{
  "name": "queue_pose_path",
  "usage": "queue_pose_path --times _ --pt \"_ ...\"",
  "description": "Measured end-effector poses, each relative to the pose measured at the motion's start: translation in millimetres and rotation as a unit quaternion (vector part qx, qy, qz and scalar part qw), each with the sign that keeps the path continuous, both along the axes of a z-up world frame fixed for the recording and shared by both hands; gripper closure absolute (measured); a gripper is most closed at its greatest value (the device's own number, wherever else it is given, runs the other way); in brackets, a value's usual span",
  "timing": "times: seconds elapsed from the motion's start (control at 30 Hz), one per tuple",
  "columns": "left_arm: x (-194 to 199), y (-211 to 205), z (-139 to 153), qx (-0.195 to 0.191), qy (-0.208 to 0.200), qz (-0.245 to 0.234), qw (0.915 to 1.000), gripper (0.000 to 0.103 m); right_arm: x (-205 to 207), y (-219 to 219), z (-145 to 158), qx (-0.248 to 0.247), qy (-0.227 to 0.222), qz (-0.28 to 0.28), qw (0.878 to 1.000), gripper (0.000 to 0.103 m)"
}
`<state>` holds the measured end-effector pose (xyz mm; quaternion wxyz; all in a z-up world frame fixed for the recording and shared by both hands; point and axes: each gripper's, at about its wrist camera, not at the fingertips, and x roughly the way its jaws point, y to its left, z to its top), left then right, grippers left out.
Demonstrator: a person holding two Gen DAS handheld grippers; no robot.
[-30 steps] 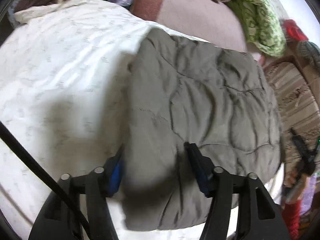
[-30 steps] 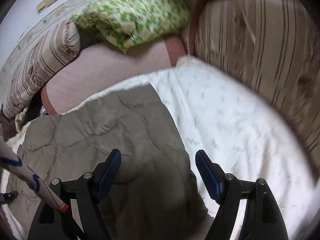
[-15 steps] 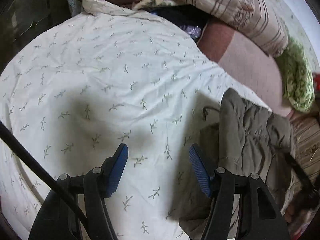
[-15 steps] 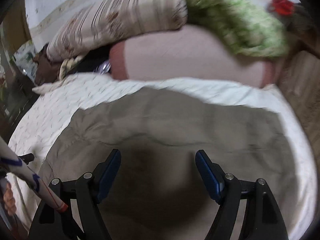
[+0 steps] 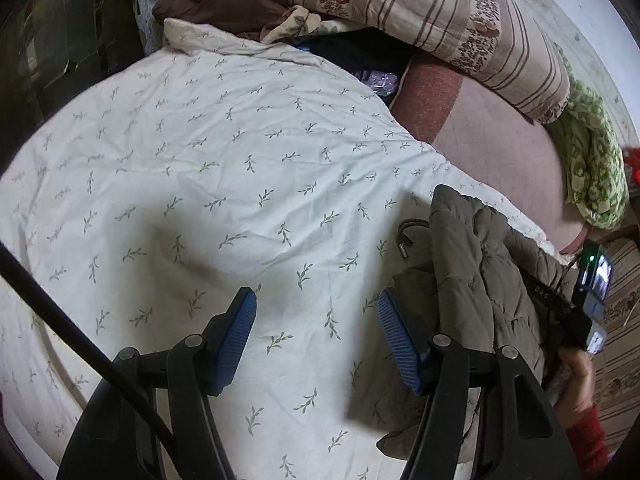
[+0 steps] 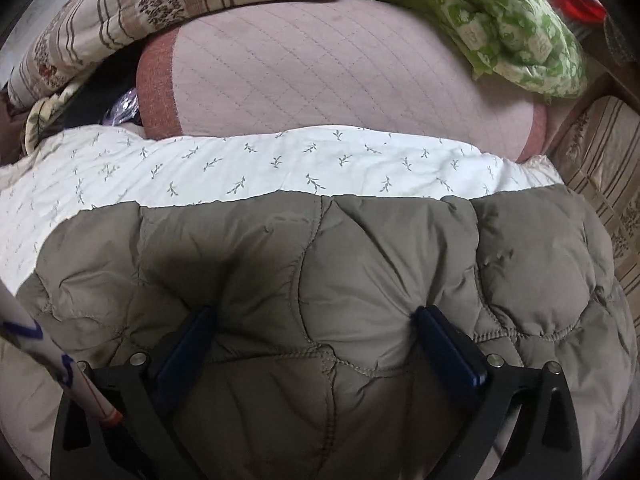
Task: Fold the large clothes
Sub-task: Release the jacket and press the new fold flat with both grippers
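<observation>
Two views split the scene. The left wrist view shows mostly bare sheet [image 5: 224, 168], cream with a leaf print, with the jacket [image 5: 476, 264] bunched at its right side; a loose cord end lies on the sheet just beside the jacket. That view alone also catches the person's right hand [image 5: 576, 376] on the other tool's handle, whose small screen glows, and a brown cloth [image 5: 224, 4] far back. The right wrist view is filled by the jacket [image 6: 320, 280], olive and quilted, spread flat on the sheet [image 6: 280, 164]; beyond it lie a pink quilted cushion [image 6: 328, 72], a striped pillow [image 6: 100, 8] and a green patterned blanket [image 6: 516, 28].

The left gripper [image 5: 316, 340] is spread wide over the sheet, holding nothing; its right finger sits just beside the jacket's edge. The right gripper [image 6: 316, 344] is also spread wide, both fingers pressed down into the padding, fabric bulging between them, with no pinch closed on it.
</observation>
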<state>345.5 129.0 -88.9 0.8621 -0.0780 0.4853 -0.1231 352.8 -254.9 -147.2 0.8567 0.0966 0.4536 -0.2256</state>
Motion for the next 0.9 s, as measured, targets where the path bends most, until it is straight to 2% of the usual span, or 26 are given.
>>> queue_pose_path --times 0.1,0.13,0.23,0.3,0.43,0.57,0.67,0.77,0.9 --pt "-6 -3 4 0.009 -0.012 -0.003 0.9999 0.04 0 7 13 -0.014 0.016 0.002 1.0 0.002" --pt "-7 -3 6 0.008 -0.014 -0.003 0.9999 0.04 -4 12 24 -0.013 0.01 0.006 1.0 0.007" --pt "-9 -1 9 0.002 -0.019 0.003 0.9998 0.04 -25 36 57 0.014 -0.04 0.042 0.998 0.008" --pt "-8 1 9 -0.004 -0.019 0.009 0.9998 0.04 -38 65 70 0.026 -0.056 0.084 0.995 0.008" --pt "-9 0 9 -0.005 -0.015 0.011 0.9998 0.04 -41 115 50 0.01 -0.032 0.138 0.99 0.008" --pt "-12 -2 15 0.0 -0.027 0.011 0.9996 0.039 -30 140 17 -0.055 -0.019 0.133 0.989 0.002" --pt "-14 -4 17 -0.006 -0.03 0.011 0.9995 0.039 -25 140 21 -0.055 -0.003 0.133 0.99 0.002" --pt "-17 -8 17 0.003 -0.035 0.008 0.9994 0.038 -40 122 44 -0.03 -0.024 0.127 0.991 0.003" --pt "-19 -12 17 0.006 -0.039 0.007 0.9992 0.038 -61 73 58 -0.063 -0.031 0.097 0.993 0.003"
